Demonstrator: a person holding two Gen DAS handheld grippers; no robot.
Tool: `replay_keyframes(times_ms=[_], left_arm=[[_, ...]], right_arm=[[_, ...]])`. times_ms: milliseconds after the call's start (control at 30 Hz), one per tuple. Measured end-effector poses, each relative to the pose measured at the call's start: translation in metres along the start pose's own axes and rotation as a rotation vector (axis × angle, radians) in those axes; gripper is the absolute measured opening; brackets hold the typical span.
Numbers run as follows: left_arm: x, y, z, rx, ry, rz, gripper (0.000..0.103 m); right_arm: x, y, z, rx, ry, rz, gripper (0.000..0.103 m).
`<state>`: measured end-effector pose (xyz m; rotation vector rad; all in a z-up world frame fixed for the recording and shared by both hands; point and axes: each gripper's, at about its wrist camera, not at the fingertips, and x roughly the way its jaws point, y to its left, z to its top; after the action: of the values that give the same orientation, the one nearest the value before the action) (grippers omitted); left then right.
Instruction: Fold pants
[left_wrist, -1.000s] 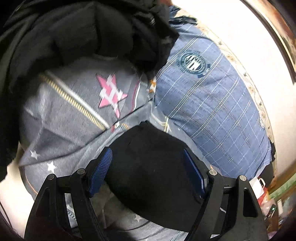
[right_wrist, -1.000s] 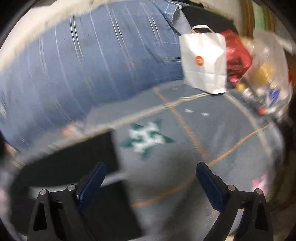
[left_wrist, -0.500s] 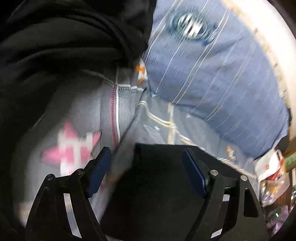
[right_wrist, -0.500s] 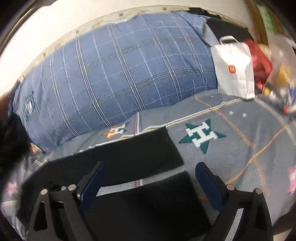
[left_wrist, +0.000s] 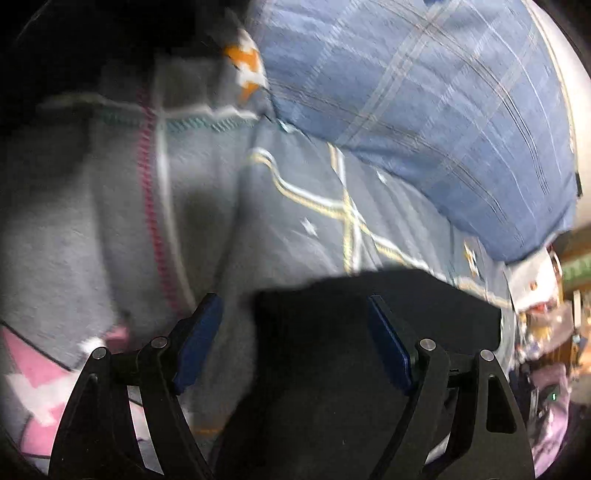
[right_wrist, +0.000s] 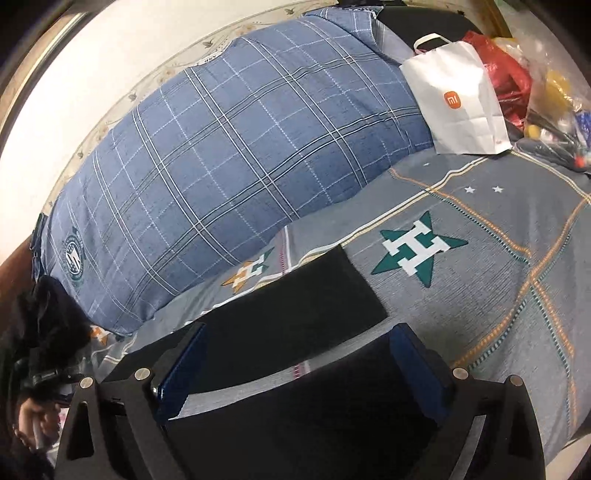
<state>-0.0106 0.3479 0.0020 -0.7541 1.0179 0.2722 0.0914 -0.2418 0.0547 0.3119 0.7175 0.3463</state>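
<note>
The black pants (right_wrist: 288, 310) lie on the grey star-patterned bedspread (right_wrist: 498, 295) with their two legs side by side and a strip of bedspread between them. My right gripper (right_wrist: 297, 354) is open just above them, its jaws straddling the near leg. In the left wrist view the pants (left_wrist: 332, 350) fill the lower middle. My left gripper (left_wrist: 293, 332) is open over their edge, its right finger (left_wrist: 388, 350) over the black cloth and its left finger over the bedspread. Neither gripper holds anything.
A large blue plaid pillow (right_wrist: 240, 155) lies along the wall behind the pants. A white paper bag (right_wrist: 458, 99) and red and clear plastic bags (right_wrist: 517, 74) stand at the far right. Dark clothing (right_wrist: 40, 325) is heaped at the left.
Both views have swung and dropped closer to the pants. The left view has turned from the dark clothes heap toward the pillow, and the pants now lie straight across both views.
</note>
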Motion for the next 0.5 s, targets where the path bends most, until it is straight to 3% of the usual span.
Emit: replay_keyframes(times_ms=[167, 300, 333, 500], left_arm=[[0.019, 0.006, -0.009, -0.088, 0.134, 0.002, 0.080], [0.014, -0.001, -0.013, -0.156, 0.174, -0.149, 0.080], [0.013, -0.004, -0.012, -0.163, 0.172, -0.181, 0.084], [0.012, -0.002, 0.005, -0.228, 0.108, -0.325, 0.088]], right_arm=[[0.001, -0.005, 0.000, 0.002, 0.003, -0.001, 0.096], [0.004, -0.002, 0.000, 0.008, 0.013, 0.014, 0.096], [0.005, 0.000, 0.000, 0.000, 0.017, 0.017, 0.096], [0.009, 0.008, 0.000, -0.015, 0.022, 0.032, 0.096]])
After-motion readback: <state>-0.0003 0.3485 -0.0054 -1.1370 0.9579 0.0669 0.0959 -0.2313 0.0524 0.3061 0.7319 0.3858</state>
